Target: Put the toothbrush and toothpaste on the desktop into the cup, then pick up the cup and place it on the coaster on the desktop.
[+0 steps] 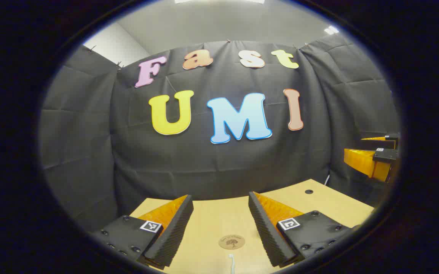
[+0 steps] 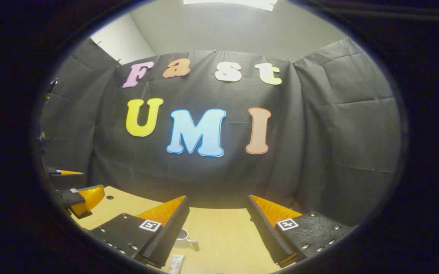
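Nearest the lens in the left gripper view, the left gripper (image 1: 219, 228) is being held with its two fingers wide apart and nothing between them. Low in the frame, on the wooden desktop (image 1: 318, 201), the round coaster (image 1: 232, 242) is being framed in the gap between the fingers, and just below it, at the bottom edge, the white tip of what is judged to be the toothbrush (image 1: 232, 262) is being shown; its long axis appears to be running toward the camera, though most of it is being cut off. At the far right of that frame the right gripper (image 1: 371, 156) is being seen, well apart.

In the right gripper view, the right gripper (image 2: 217, 228) is likewise being held spread and empty. The cup (image 2: 183, 235) is being partly hidden behind the left-hand finger, low and left of centre, with its handle being turned to the right. Just below it, at the bottom edge, the end of the toothpaste (image 2: 175, 263) is being shown. At the left edge the left gripper (image 2: 76, 190) is being seen.

Nothing is yet being grasped, so the task is judged to be at its start. The toothpaste and cup are lying down and left of the right gripper, and the toothbrush straight below the left one.
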